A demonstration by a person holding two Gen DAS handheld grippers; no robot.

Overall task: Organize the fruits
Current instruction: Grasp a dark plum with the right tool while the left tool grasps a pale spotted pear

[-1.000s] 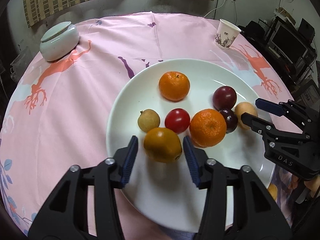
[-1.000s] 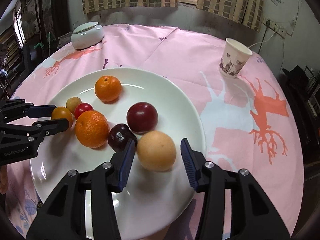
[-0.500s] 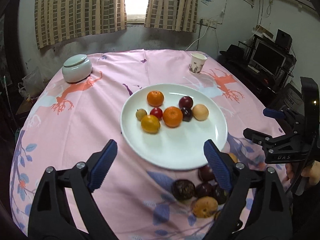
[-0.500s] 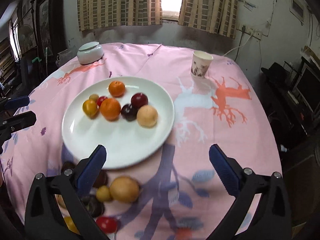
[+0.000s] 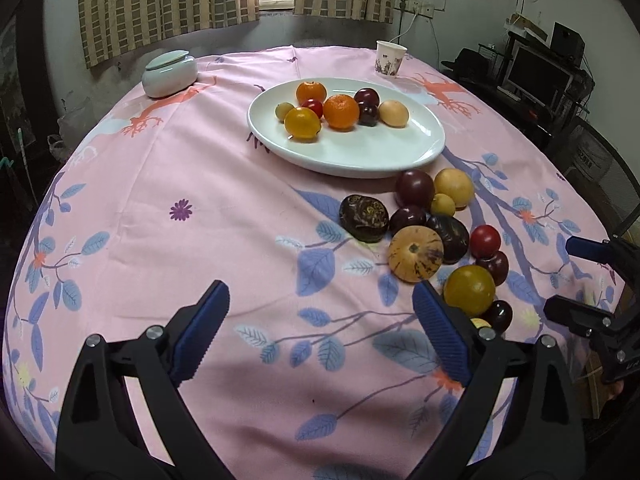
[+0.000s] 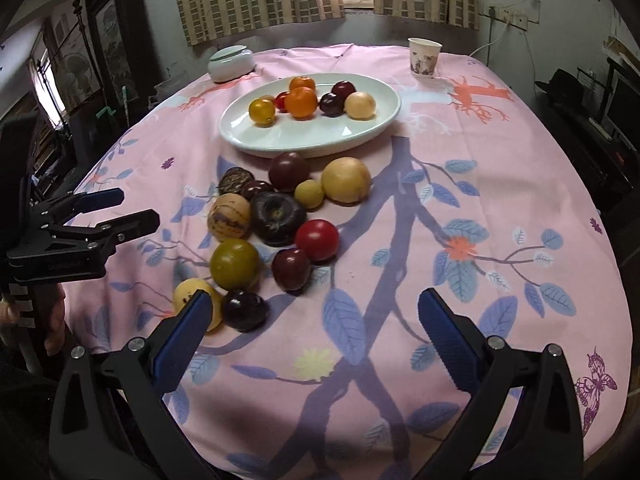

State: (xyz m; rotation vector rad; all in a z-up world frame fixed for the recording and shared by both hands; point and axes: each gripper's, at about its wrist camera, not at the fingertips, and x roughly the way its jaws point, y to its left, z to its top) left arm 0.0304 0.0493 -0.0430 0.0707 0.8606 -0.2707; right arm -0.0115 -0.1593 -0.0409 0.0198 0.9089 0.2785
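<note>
A white plate (image 5: pixel 400 148) (image 6: pixel 256 136) sits mid-table and holds several fruits: oranges, plums, a cherry tomato, a pale round fruit. A heap of loose fruits (image 5: pixel 416 254) (image 6: pixel 276 214) lies on the pink cloth in front of the plate. My left gripper (image 5: pixel 320 328) is open and empty, low over bare cloth, left of the heap; it also shows in the right wrist view (image 6: pixel 120 208). My right gripper (image 6: pixel 314 332) is open and empty, near the table's front edge, its left finger beside a dark plum (image 6: pixel 244 310); it also shows in the left wrist view (image 5: pixel 576 276).
A lidded pale green pot (image 5: pixel 170 74) (image 6: pixel 232 64) stands at the far left. A paper cup (image 5: pixel 390 58) (image 6: pixel 424 58) stands at the far right. Curtains and a window are behind. Shelves and a monitor (image 5: pixel 536 76) stand right of the table.
Both grippers have let go of the fruits on the plate, opened wide and pulled back and up toward the table's near edge. The fruit heap has come into view.
</note>
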